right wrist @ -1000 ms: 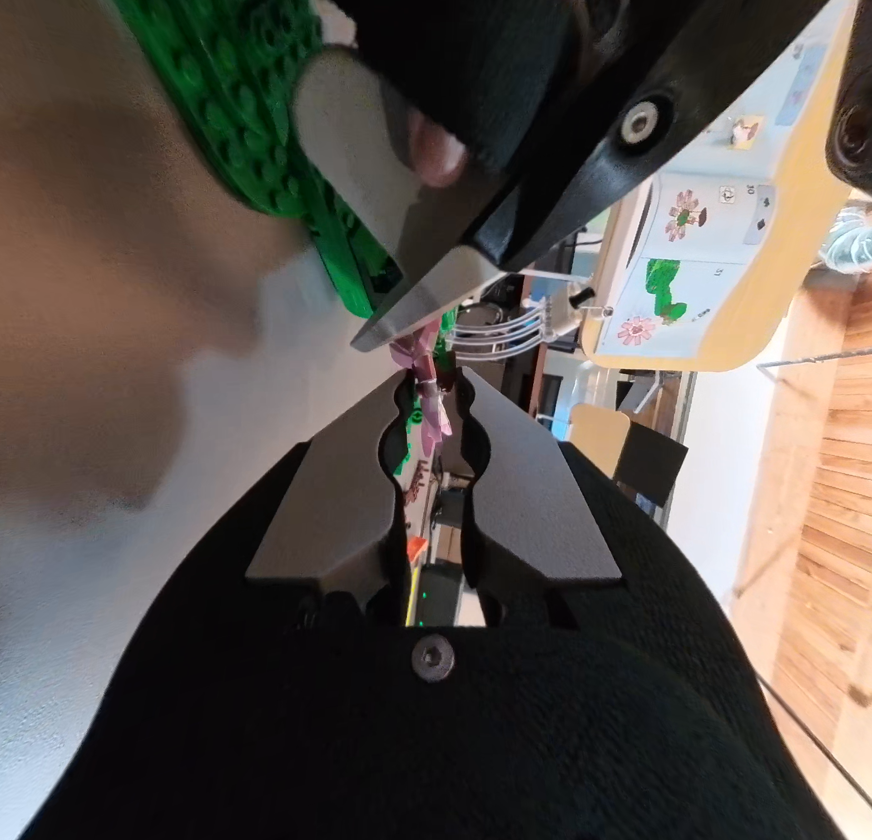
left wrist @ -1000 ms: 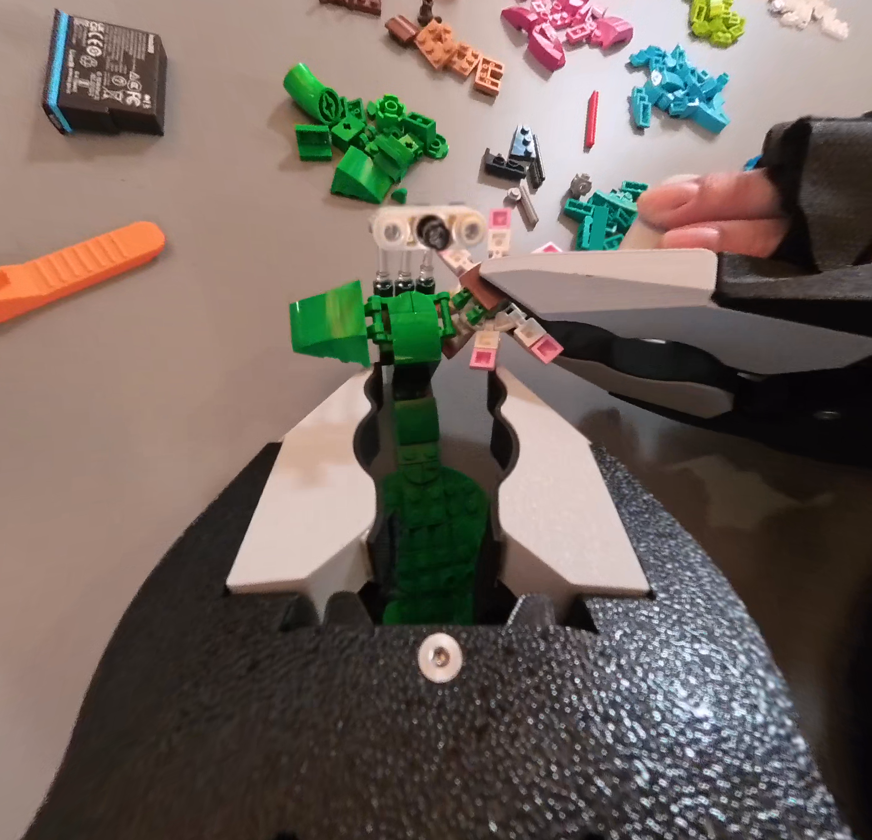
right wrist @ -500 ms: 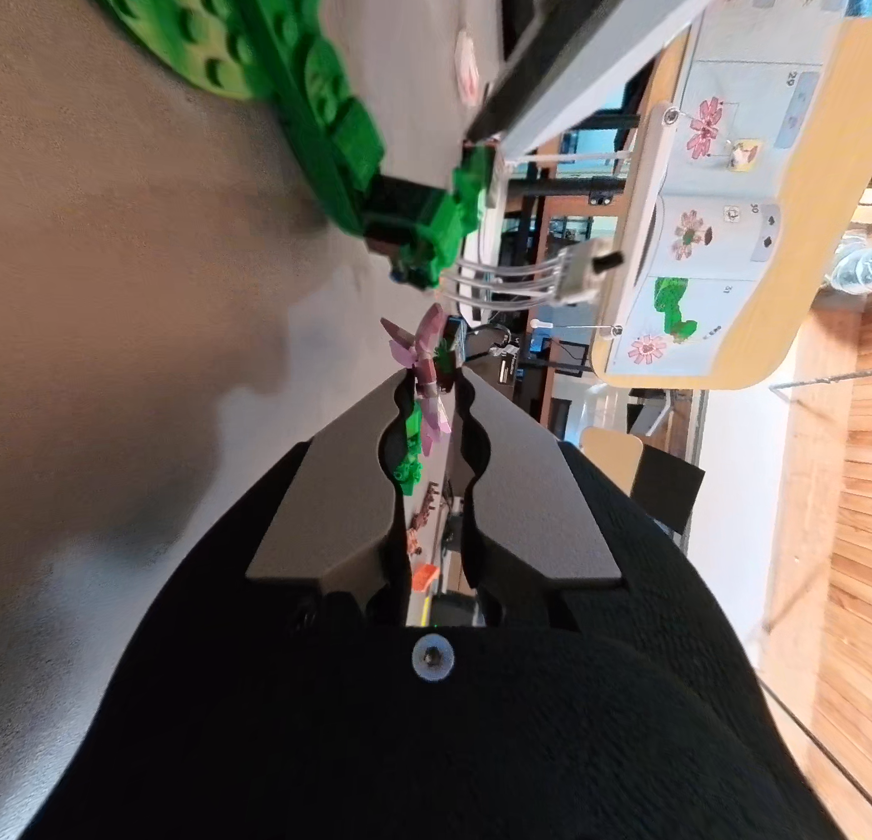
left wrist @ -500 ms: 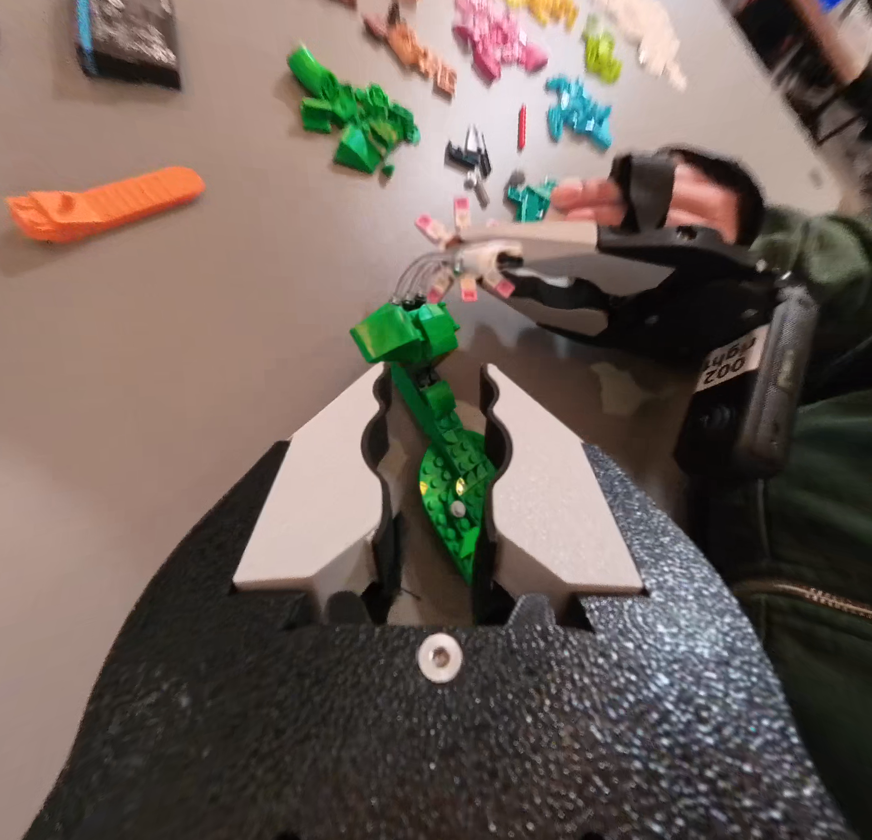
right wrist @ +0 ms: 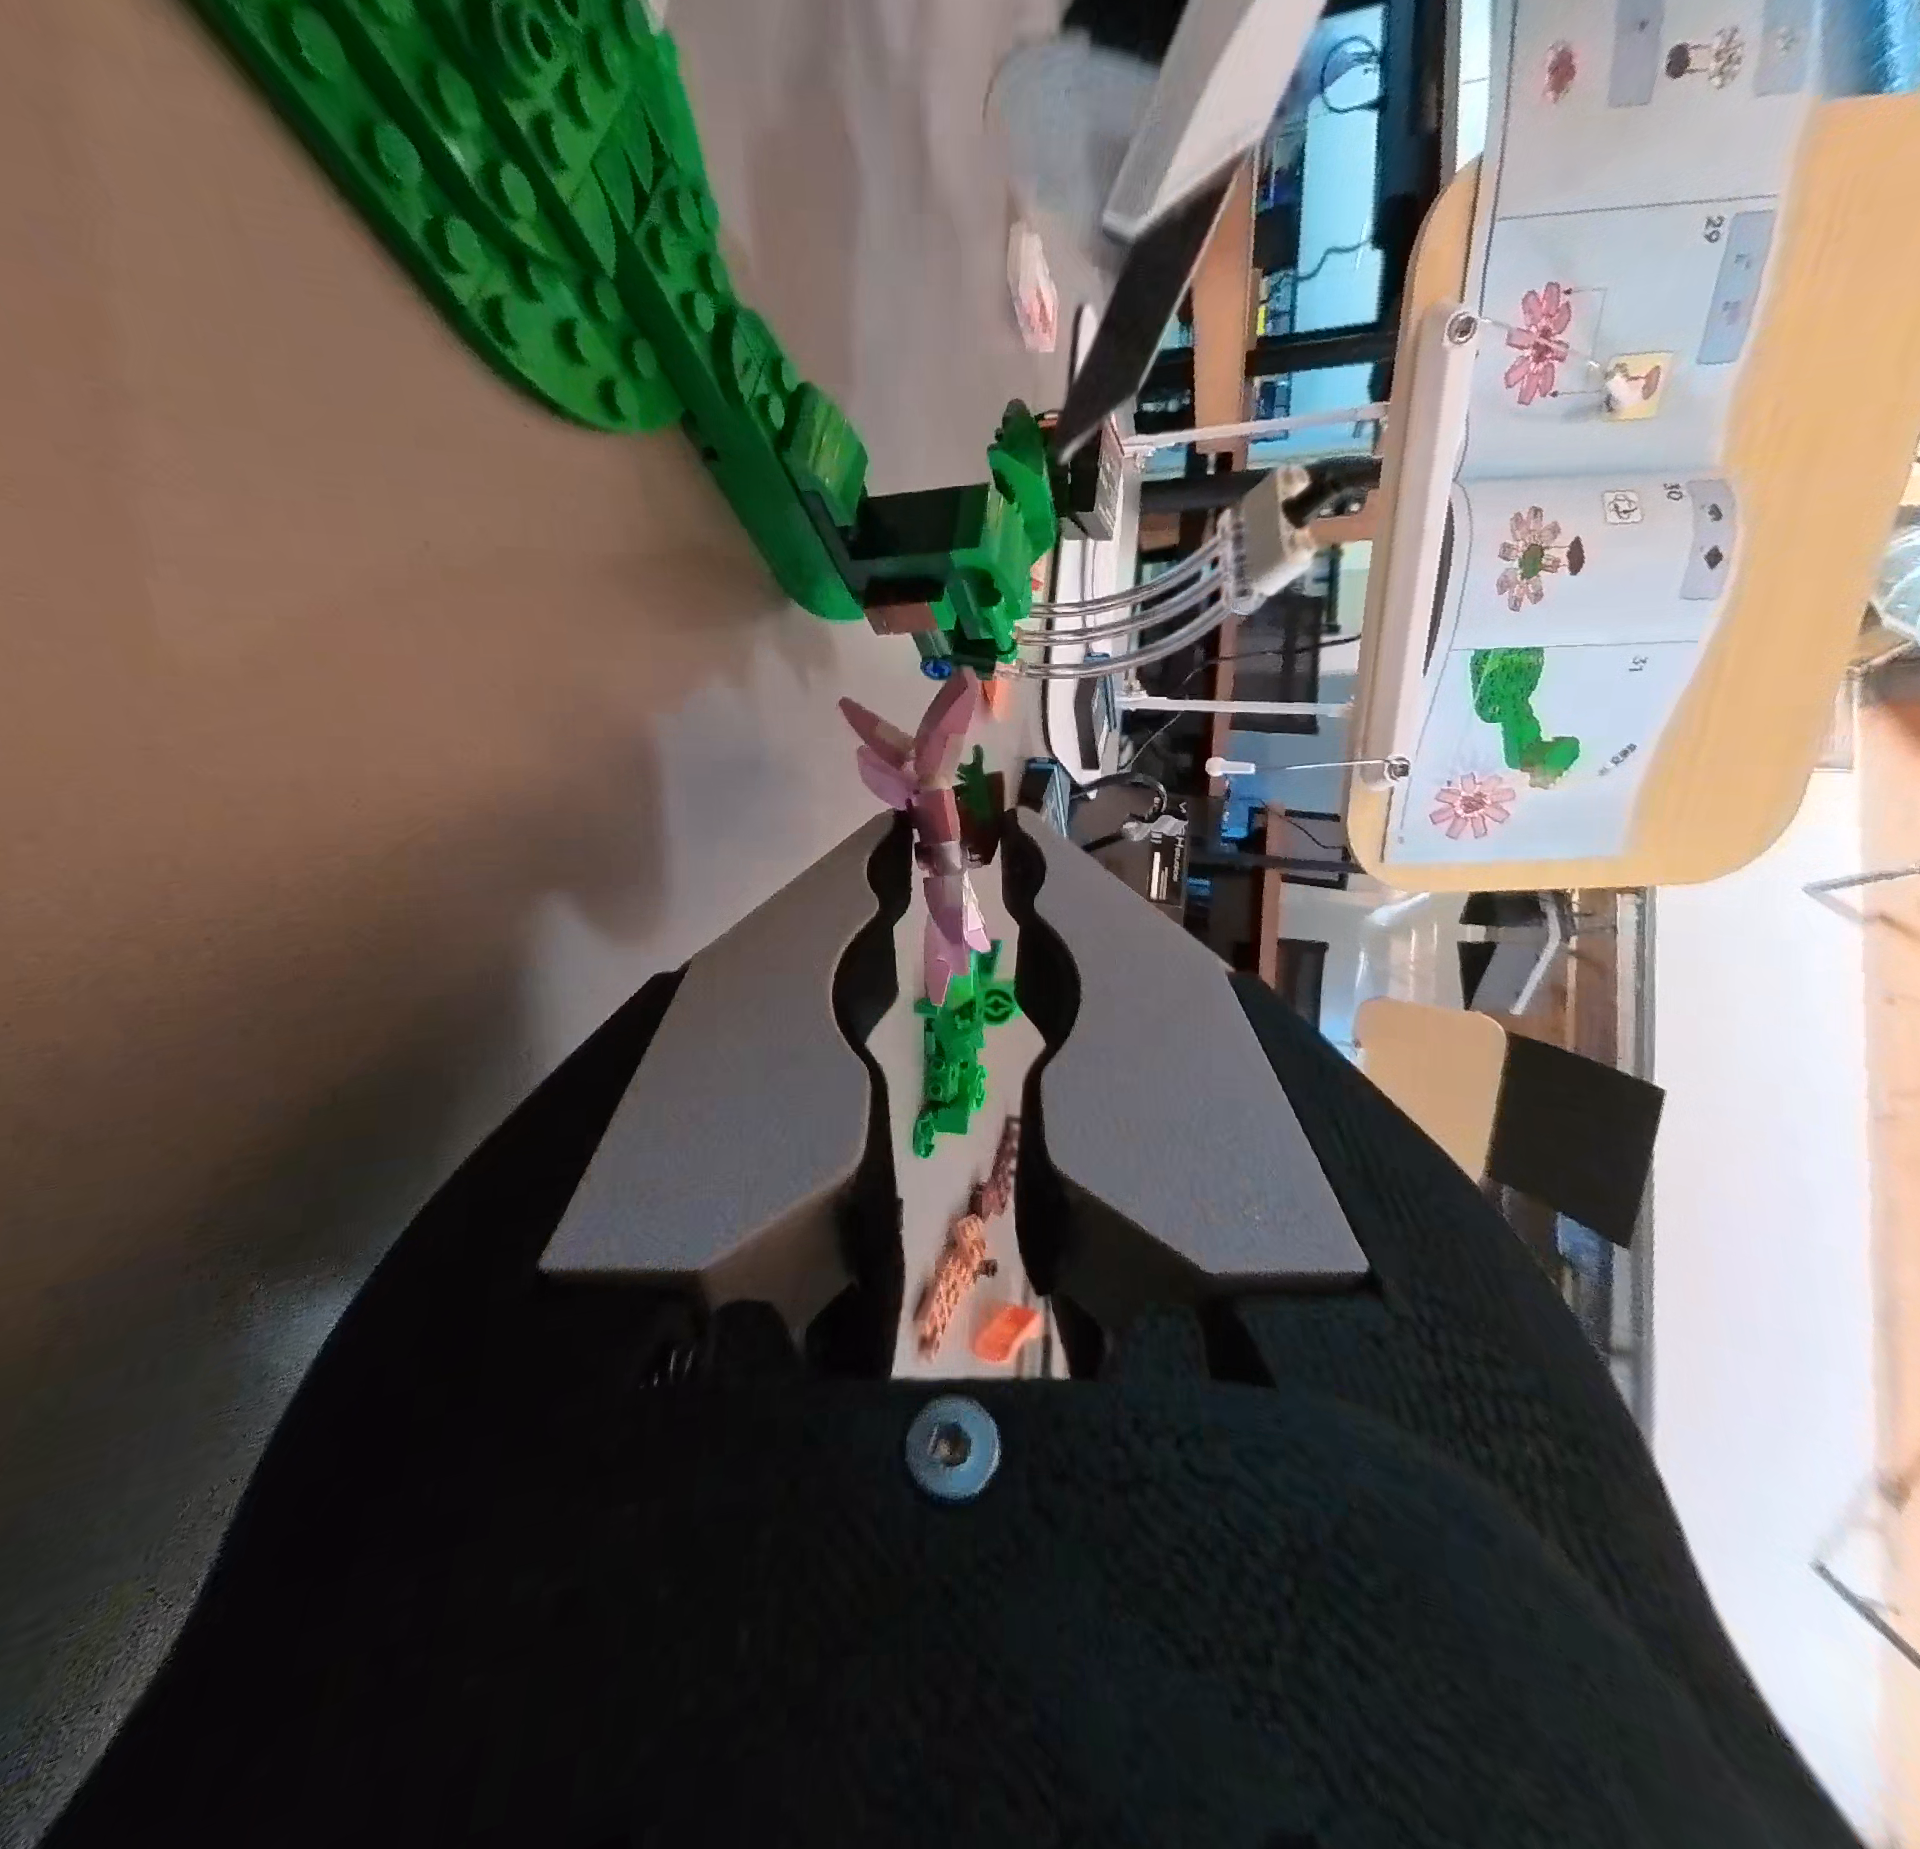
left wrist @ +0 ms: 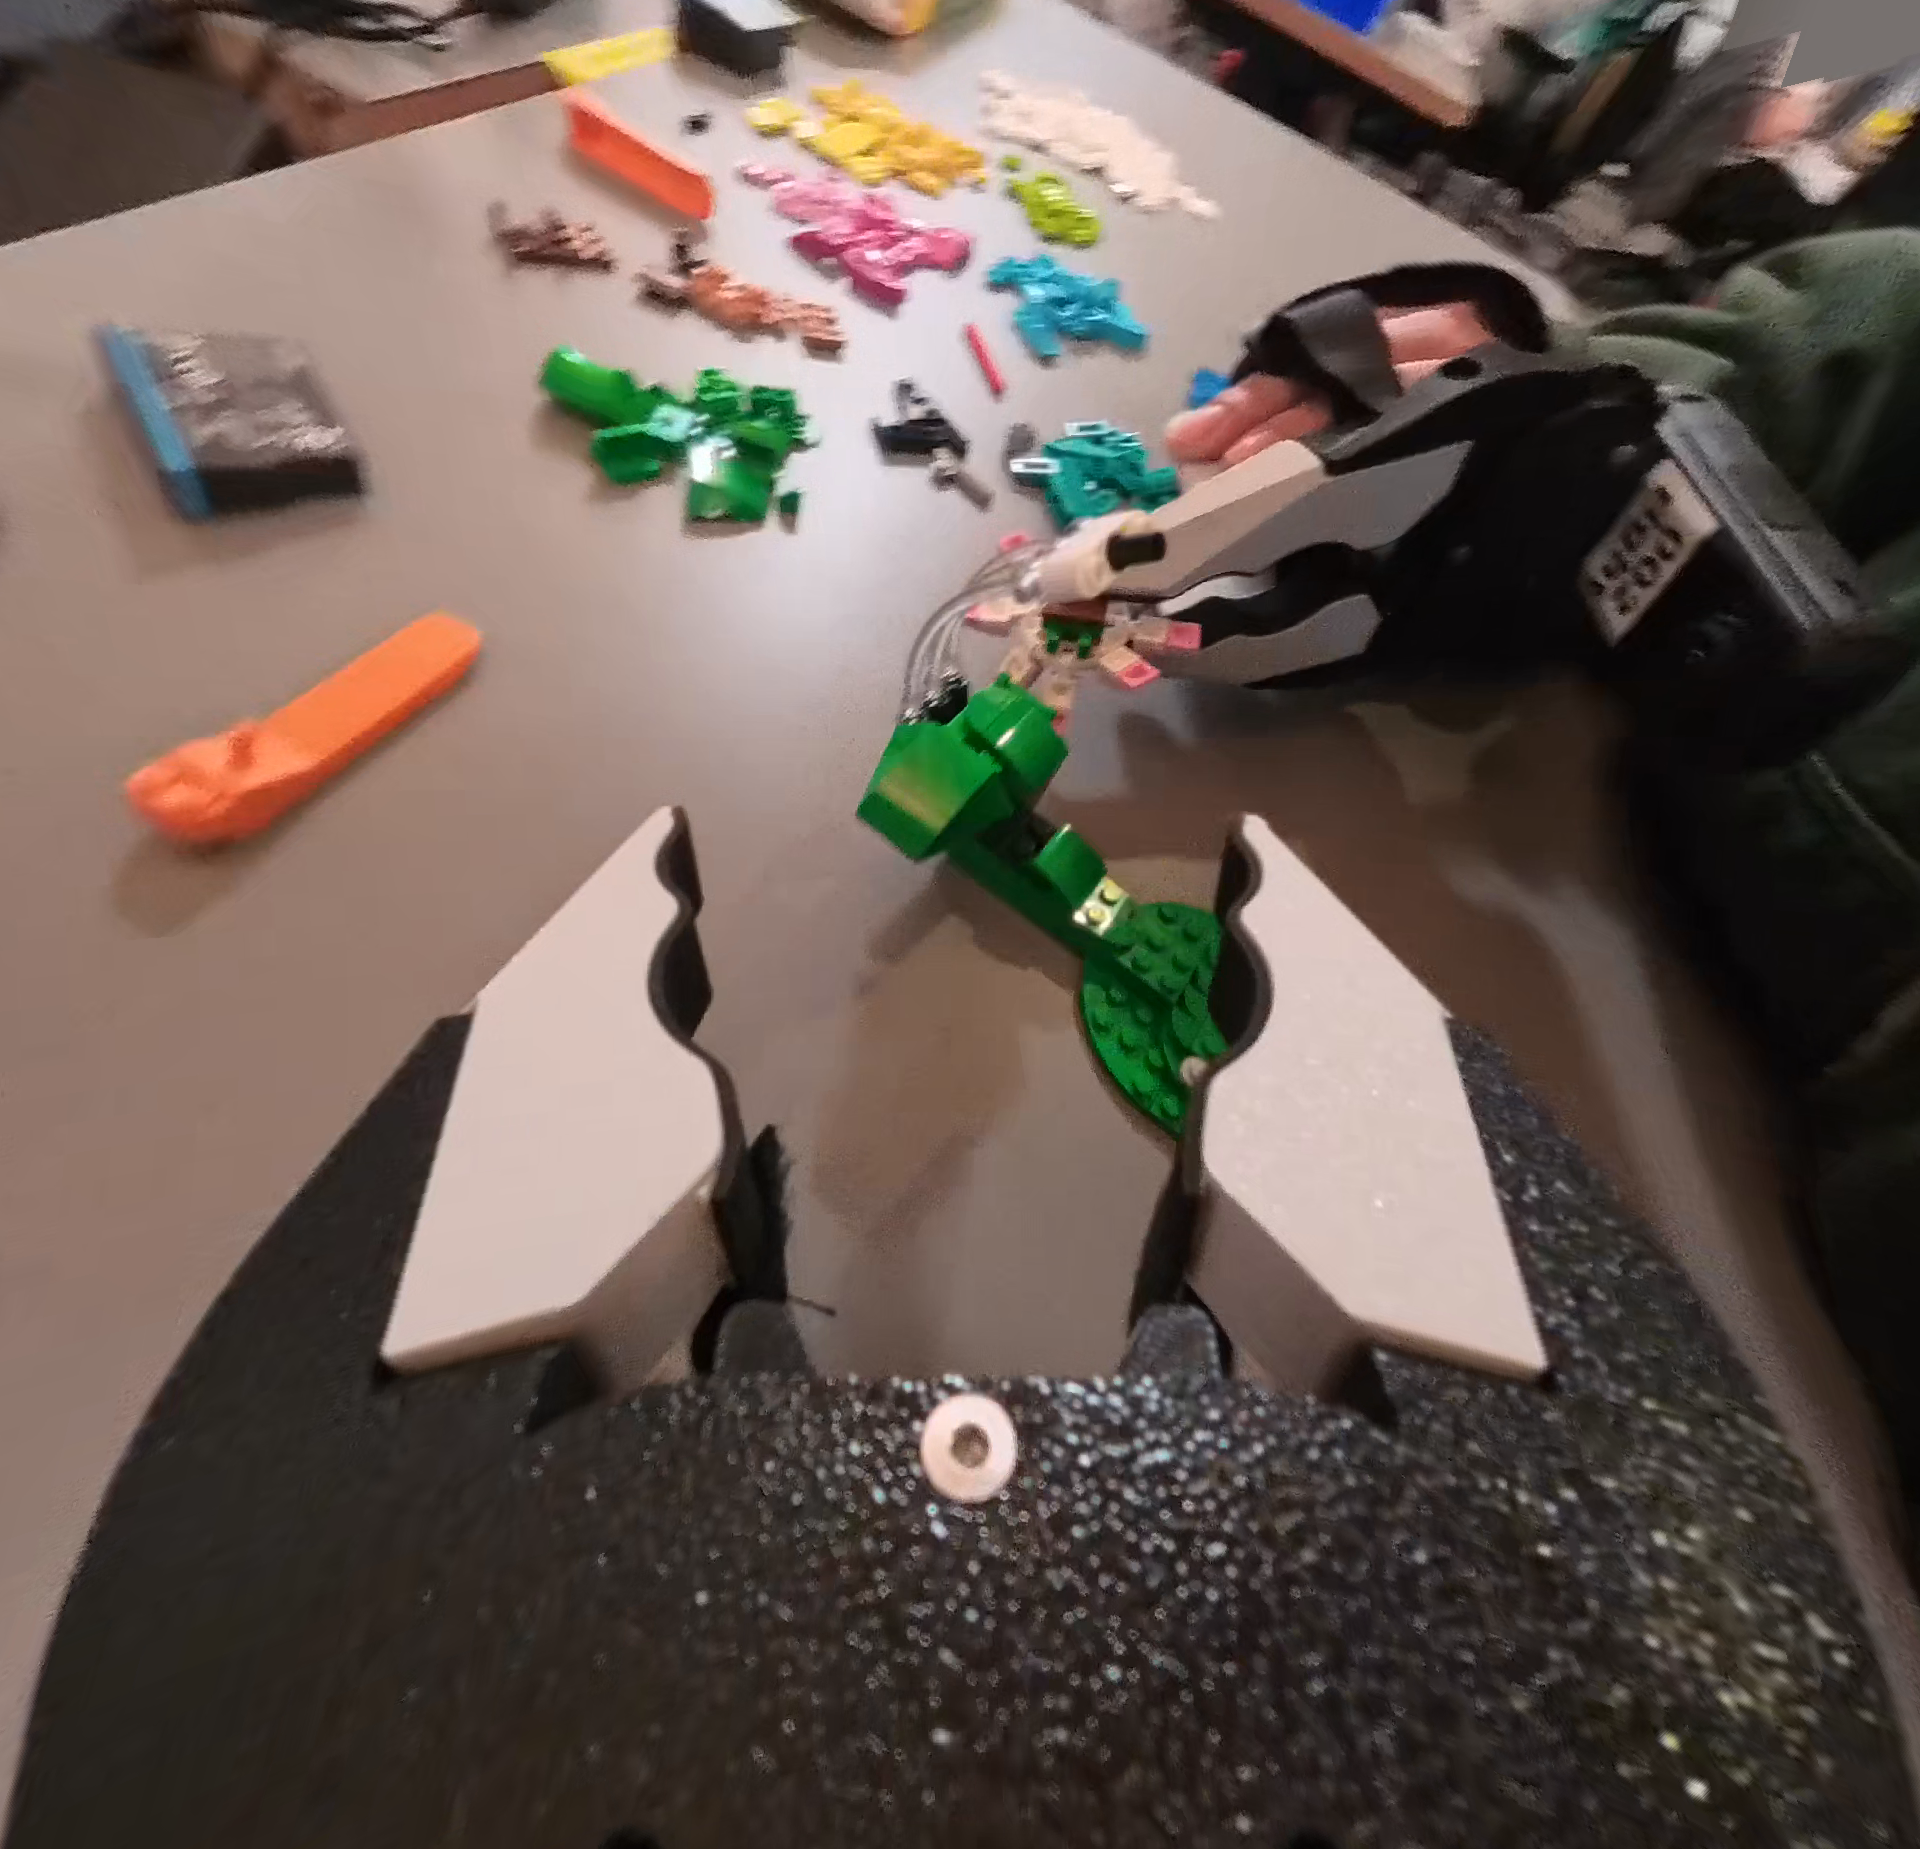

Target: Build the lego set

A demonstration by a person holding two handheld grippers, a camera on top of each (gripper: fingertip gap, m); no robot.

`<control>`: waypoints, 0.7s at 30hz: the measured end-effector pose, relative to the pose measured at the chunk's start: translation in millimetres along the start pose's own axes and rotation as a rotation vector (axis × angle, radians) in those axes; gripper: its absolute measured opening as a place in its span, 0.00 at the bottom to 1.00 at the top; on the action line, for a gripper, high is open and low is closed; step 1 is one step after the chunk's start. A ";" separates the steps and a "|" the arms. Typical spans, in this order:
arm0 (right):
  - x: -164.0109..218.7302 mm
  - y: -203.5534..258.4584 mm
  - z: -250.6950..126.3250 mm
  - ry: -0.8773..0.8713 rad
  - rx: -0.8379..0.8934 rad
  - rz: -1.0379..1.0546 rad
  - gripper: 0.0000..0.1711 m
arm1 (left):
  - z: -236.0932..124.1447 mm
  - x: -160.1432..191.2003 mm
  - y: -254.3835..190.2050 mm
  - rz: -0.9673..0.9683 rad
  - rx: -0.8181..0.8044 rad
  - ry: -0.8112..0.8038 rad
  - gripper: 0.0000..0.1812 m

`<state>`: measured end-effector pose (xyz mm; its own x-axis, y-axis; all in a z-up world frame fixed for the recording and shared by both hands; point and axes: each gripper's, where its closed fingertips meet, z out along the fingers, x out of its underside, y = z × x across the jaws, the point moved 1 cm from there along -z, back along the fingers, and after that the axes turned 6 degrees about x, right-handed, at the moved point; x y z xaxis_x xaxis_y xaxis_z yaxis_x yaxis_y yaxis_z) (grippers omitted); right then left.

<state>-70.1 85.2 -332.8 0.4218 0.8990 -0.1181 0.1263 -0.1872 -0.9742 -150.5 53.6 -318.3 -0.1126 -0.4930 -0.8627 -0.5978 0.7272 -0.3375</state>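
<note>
Now pink flower (right wrist: 940, 843) sits pinched in right gripper (right wrist: 951, 838).

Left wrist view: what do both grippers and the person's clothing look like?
The left gripper has pale grey wedge fingers with wavy black inner pads on a speckled black body. The right gripper matches and bears a white sticker. A black fingerless glove and dark green sleeve show.

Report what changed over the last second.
The left gripper opened, letting go of the green model, which now lies on the table, and backed away. The right gripper kept its grip on the pink flower; the loose bricks stayed put.
</note>
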 end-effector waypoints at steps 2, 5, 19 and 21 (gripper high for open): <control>-1.3 -1.2 -1.1 -0.011 0.005 0.004 0.09 | 10.6 1.5 7.4 0.023 0.052 0.021 0.49; -1.4 -4.4 -2.5 -0.022 0.023 0.026 0.09 | 24.4 7.3 5.7 -0.030 0.169 0.064 0.43; -16.0 -5.8 -4.8 -0.111 0.102 0.029 0.09 | 44.3 18.9 -0.9 0.105 0.208 0.219 0.27; -15.5 -4.1 -3.7 -0.107 0.095 0.027 0.09 | 43.3 18.4 3.0 0.059 0.140 0.193 0.24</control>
<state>-73.9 70.5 -326.3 0.3249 0.9323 -0.1592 0.0282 -0.1778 -0.9837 -120.0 67.4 -351.4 -0.3011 -0.5203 -0.7991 -0.4715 0.8096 -0.3495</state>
